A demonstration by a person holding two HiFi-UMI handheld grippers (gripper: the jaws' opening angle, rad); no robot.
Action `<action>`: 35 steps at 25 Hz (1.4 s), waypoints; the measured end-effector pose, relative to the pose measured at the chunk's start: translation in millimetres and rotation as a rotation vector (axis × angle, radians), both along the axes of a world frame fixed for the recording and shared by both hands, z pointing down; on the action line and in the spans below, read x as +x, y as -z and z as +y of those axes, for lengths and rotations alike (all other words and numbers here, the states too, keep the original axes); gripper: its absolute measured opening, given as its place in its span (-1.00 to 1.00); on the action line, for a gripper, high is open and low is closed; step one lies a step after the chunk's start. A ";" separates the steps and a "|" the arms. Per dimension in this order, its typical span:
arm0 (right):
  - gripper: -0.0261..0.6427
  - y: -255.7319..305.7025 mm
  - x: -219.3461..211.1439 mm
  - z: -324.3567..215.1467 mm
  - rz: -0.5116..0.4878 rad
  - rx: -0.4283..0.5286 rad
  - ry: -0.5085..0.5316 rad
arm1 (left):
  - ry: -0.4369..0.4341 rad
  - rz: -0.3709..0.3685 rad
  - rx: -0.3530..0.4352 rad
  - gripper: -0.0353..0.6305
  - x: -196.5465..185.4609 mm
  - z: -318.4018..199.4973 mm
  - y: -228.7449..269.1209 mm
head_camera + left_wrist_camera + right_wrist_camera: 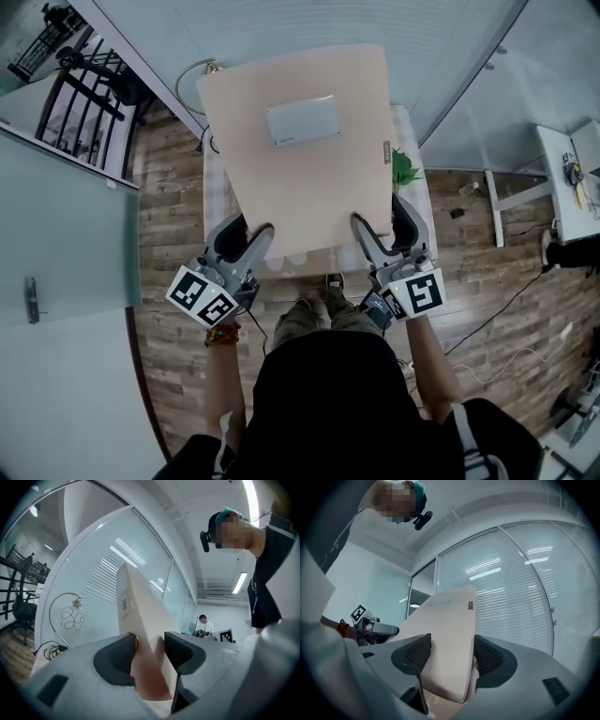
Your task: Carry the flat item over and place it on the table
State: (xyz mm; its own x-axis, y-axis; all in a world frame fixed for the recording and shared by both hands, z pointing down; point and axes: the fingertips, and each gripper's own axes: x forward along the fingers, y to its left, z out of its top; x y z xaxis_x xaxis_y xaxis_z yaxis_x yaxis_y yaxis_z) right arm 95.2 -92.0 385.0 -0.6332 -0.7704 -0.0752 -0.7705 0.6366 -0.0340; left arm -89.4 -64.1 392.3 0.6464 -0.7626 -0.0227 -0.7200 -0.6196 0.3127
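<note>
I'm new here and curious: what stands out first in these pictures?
A large flat beige panel with a grey rectangular label fills the middle of the head view, above a small table. The left gripper and right gripper each clamp its near edge.

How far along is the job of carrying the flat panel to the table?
Looks done: the beige flat panel is picked up and, in the head view, hangs over the table. In hand: the left tool and right tool each clamp its near edge. Left: lower it onto the table and open both tools.
</note>
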 end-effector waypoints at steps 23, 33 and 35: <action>-0.10 9.6 -14.7 -62.8 0.026 -0.003 -0.023 | -0.021 0.031 -0.002 -0.29 -16.0 -68.4 3.1; -0.10 -19.4 -18.1 -65.5 0.038 -0.085 -0.039 | -0.045 0.039 -0.076 -0.28 -19.1 -74.6 -27.4; -0.10 -27.7 -18.8 -66.0 0.039 -0.102 -0.040 | -0.048 0.040 -0.091 -0.28 -19.7 -75.5 -35.7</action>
